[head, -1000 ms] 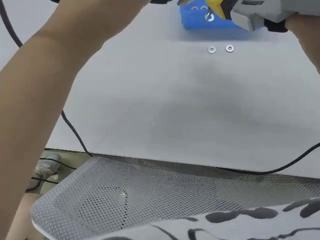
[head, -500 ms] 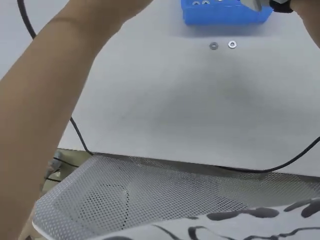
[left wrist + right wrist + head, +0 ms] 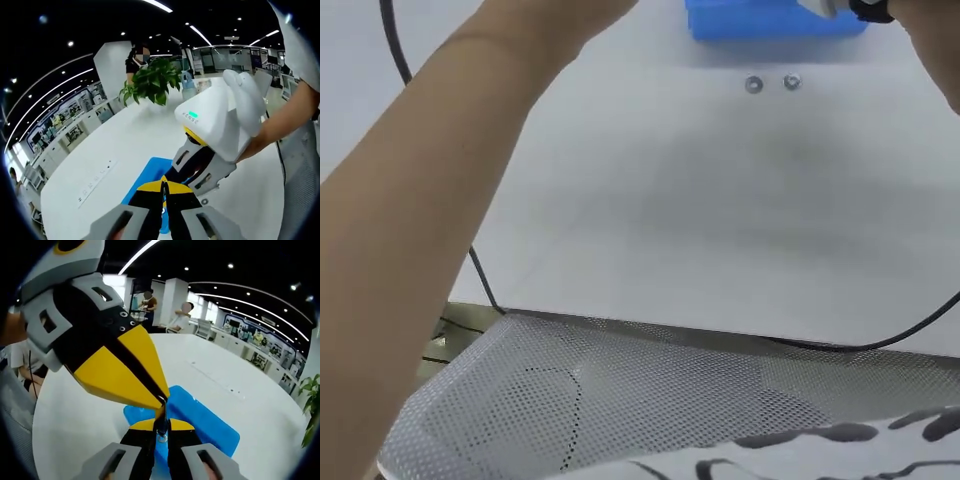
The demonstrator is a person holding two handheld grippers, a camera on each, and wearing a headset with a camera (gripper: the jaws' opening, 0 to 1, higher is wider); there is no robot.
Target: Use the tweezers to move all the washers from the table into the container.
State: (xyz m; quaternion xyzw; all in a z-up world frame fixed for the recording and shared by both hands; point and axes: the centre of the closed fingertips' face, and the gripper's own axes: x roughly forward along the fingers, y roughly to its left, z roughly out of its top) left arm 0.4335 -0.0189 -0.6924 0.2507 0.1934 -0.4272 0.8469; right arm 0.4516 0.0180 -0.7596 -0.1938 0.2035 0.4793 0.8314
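Right tongs (image 3: pixel 161 428) moved farther off, tweezers (image 3: pixel 161 434) pointing at container (image 3: pixel 202 421)

**Matt table, bright metal, smooth plastic**

We see a smooth, matt white table (image 3: pixel 670 200), shiny metal washers (image 3: pixel 753 85), a blue plastic container (image 3: pixel 770 22), a perforated grey metal-looking sheet (image 3: pixel 640 390) along the bottom of the frame, and smooth yellow-and-black plastic on the left hand-held gripper (image 3: pixel 162 401).

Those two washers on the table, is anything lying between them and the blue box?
Nothing visible does. The washers lie on bare table just in front of the blue container, with only tabletop between.
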